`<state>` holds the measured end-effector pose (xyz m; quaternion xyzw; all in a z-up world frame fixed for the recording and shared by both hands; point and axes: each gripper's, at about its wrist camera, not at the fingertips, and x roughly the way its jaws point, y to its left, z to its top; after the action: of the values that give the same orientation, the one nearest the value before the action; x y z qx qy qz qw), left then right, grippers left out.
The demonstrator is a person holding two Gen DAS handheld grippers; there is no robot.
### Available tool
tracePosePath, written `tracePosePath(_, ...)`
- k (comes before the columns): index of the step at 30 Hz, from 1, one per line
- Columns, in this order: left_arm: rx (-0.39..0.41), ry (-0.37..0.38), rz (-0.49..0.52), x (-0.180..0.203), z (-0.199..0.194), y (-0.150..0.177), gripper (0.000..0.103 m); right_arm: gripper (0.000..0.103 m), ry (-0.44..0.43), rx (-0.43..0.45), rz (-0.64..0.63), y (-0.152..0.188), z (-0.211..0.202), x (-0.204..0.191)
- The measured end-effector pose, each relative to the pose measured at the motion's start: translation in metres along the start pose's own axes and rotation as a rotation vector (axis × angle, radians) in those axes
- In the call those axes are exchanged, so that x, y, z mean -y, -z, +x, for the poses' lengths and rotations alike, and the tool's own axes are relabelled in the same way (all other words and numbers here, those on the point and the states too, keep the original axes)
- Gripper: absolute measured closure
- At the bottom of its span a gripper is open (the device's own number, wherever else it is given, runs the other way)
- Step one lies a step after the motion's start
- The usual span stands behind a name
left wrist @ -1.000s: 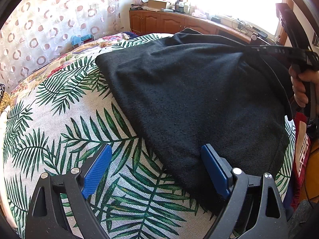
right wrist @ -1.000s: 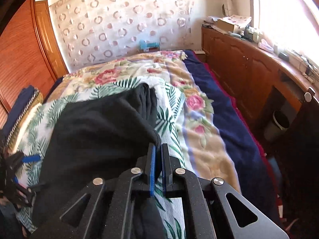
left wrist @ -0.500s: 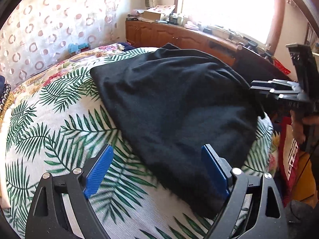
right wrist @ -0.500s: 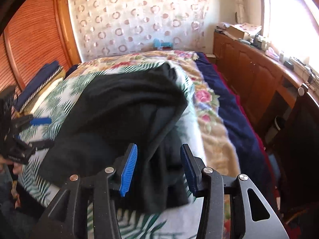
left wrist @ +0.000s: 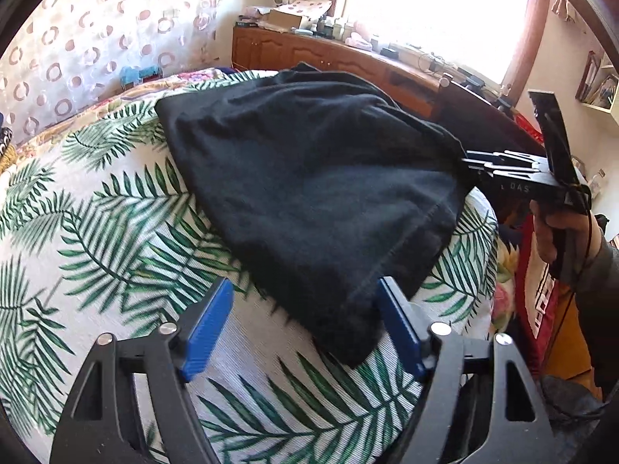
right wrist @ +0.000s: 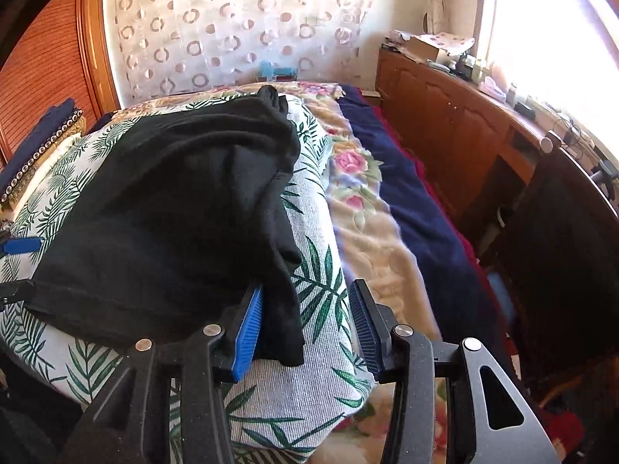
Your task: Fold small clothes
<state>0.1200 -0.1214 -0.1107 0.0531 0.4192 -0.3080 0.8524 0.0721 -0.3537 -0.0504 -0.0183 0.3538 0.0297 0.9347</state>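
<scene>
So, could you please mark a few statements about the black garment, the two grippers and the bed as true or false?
1. The black garment lies on a palm-leaf cover. True.
2. The right gripper is clamped shut on the garment. False: its blue pads stand apart, with a corner of the cloth lying loose between them.
3. The left gripper has a corner of the garment between its fingers. True; its jaws are closing, but the pads do not yet press the cloth.
4. The garment is white. False: it is black.
5. A wooden cabinet stands under the window beside the bed. True.
</scene>
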Motion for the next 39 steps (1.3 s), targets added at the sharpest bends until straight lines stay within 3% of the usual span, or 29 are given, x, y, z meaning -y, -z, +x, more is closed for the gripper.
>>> tracePosePath(3, -0.014, 0.018, -0.006, 0.005, 0.004, 0.005, 0.039, 0.056, -0.034, 0.026, 0.004, -0.001, -0.005, -0.005)
tracePosePath(9, -0.019, 0.002, 0.000, 0.011, 0.006, 0.008, 0.040, 0.056, -0.080, 0.070, -0.016, 0.004, -0.016, -0.010)
tracePosePath(11, -0.017, -0.010, 0.004, 0.013, 0.006, 0.008, 0.047, 0.056, -0.087, 0.082, -0.030, 0.003, -0.018, -0.013)
tracePosePath(15, -0.019, -0.003, -0.003, 0.013, 0.005, 0.010, 0.047, 0.056, -0.100, 0.107, -0.041, 0.005, -0.026, -0.017)
tracePosePath(17, -0.020, -0.007, 0.005, 0.015, 0.005, 0.010, 0.053, 0.056, -0.115, 0.114, -0.053, 0.007, -0.029, -0.020)
tracePosePath(18, -0.020, -0.007, 0.010, 0.016, 0.005, 0.010, 0.061, 0.056, -0.123, 0.115, -0.063, 0.009, -0.030, -0.022)
tracePosePath(20, -0.021, 0.008, 0.010, 0.016, 0.005, 0.010, 0.086, 0.056, -0.134, 0.115, -0.077, 0.012, -0.030, -0.026)
tracePosePath(21, -0.018, 0.012, 0.009, 0.016, 0.004, 0.009, 0.095, 0.056, -0.151, 0.114, -0.084, 0.013, -0.030, -0.028)
tracePosePath(22, -0.009, 0.012, 0.017, 0.018, 0.002, 0.007, 0.097, 0.056, -0.172, 0.112, -0.093, 0.013, -0.030, -0.031)
tracePosePath(24, 0.027, 0.013, 0.022, 0.020, -0.006, 0.000, 0.098, 0.054, -0.210, 0.109, -0.113, 0.013, -0.033, -0.037)
tracePosePath(26, 0.070, 0.026, 0.014, 0.020, -0.017, -0.012, 0.098, 0.037, -0.250, 0.114, -0.135, 0.014, -0.036, -0.042)
tracePosePath(29, 0.131, 0.040, 0.005, 0.018, -0.033, -0.032, 0.098, 0.025, -0.315, 0.120, -0.182, 0.017, -0.040, -0.049)
tracePosePath(33, 0.189, 0.038, 0.019, 0.017, -0.043, -0.059, 0.098, 0.019, -0.349, 0.116, -0.267, 0.021, -0.040, -0.058)
tracePosePath(39, 0.232, 0.041, -0.004, 0.007, -0.043, -0.086, 0.098, 0.018, -0.210, 0.044, -0.385, 0.026, -0.006, -0.054)
